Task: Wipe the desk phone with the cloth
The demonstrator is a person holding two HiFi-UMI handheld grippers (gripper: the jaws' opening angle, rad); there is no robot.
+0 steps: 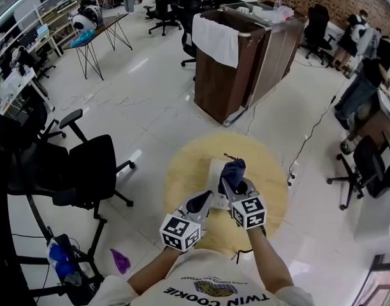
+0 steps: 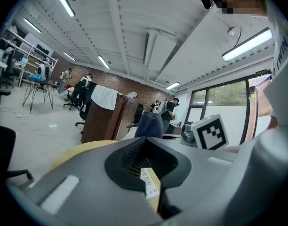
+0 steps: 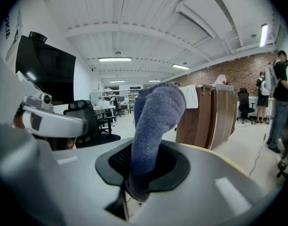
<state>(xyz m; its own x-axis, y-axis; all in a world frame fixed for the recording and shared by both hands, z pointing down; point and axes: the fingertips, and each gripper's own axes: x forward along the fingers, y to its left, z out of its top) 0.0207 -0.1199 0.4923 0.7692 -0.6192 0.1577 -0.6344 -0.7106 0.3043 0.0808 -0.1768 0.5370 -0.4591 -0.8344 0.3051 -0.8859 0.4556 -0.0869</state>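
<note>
I see right gripper point(image 1: 229, 185) clamped on the cloth point(image 3: 153, 121). Left gripper point(image 2: 146, 147) closed, empty, over desk phone point(image 2: 149, 182) keys.

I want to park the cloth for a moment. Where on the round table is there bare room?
The round table is bare left of the desk phone and right of it out to the rim. The middle is crowded: phone, the cloth in the right gripper, the left gripper.

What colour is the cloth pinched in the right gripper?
The cloth is greyish blue, clearest in the right gripper view.
</note>
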